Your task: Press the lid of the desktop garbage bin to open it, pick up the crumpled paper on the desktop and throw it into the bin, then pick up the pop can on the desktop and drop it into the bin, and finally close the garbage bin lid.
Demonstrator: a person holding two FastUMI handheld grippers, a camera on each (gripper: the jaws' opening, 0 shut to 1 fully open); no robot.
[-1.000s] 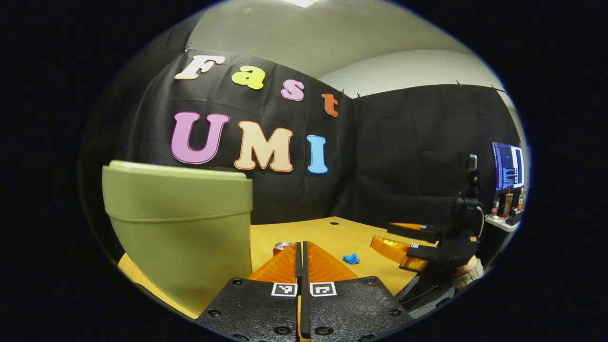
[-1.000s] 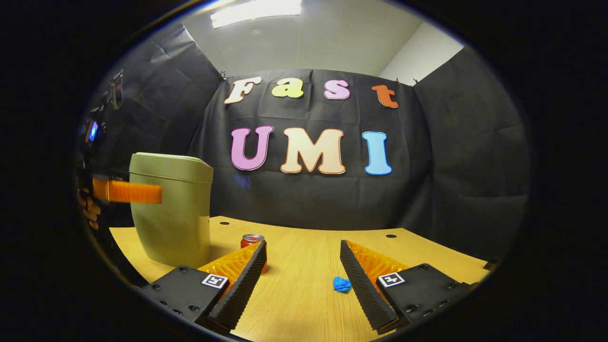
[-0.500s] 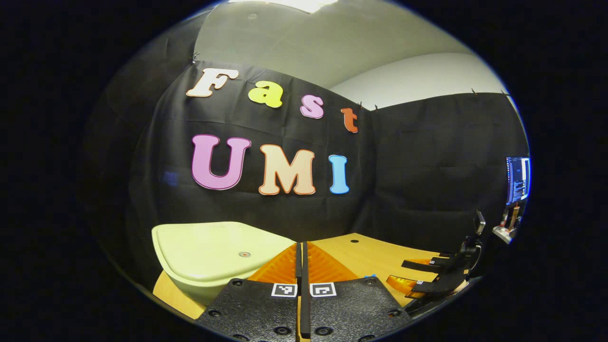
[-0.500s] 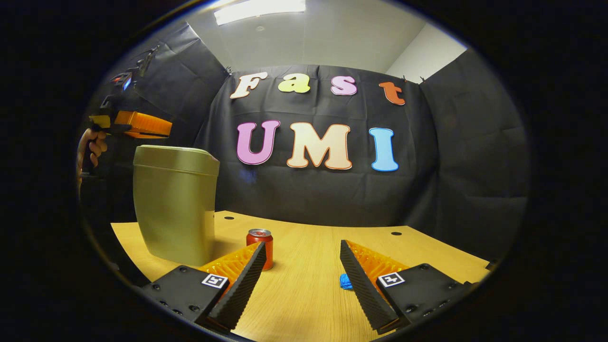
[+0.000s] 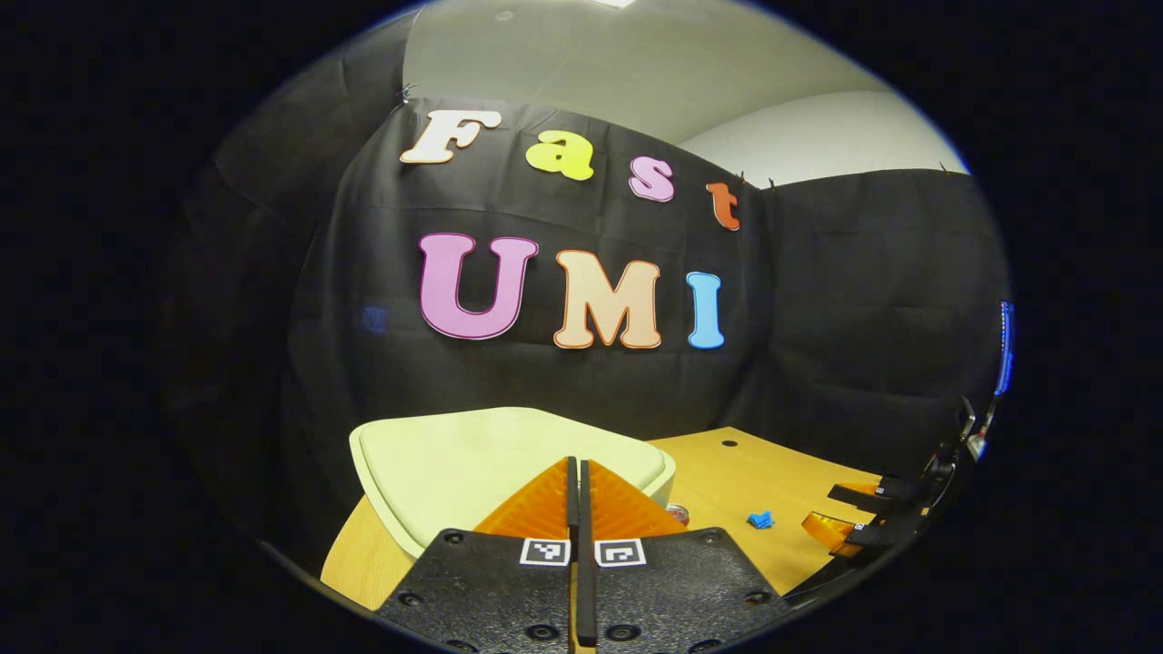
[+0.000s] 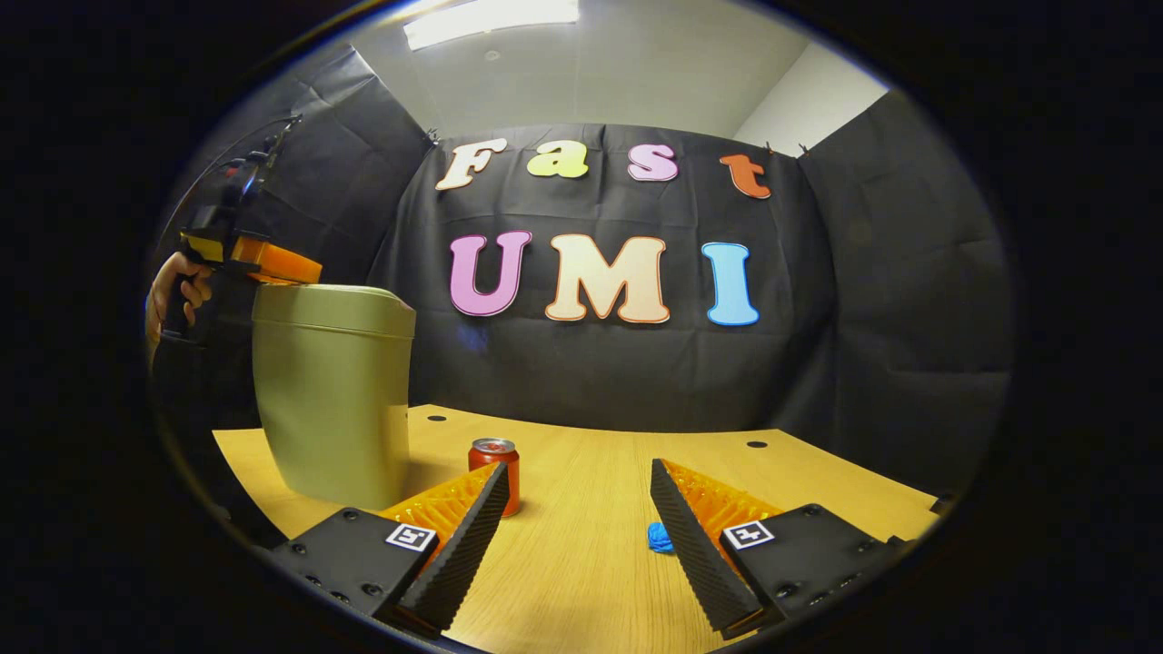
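The pale green bin stands on the table's left with its lid down. My left gripper is shut with nothing in it, its fingertips just over the lid's near part; whether they touch it I cannot tell. In the right gripper view that left gripper hovers at the lid's top left edge. The red pop can stands upright right of the bin. A small blue crumpled paper lies on the wood beside my right fingers. My right gripper is open, low over the table.
The wooden table has cable holes near its back edge. A hand holds the left gripper behind the bin. Black cloth walls close the back and both sides. The right gripper shows at the far right of the left gripper view.
My left gripper rose from beside the bin to above its lid, then moved forward and sank slightly toward it. The right gripper has barely shifted and stays open.
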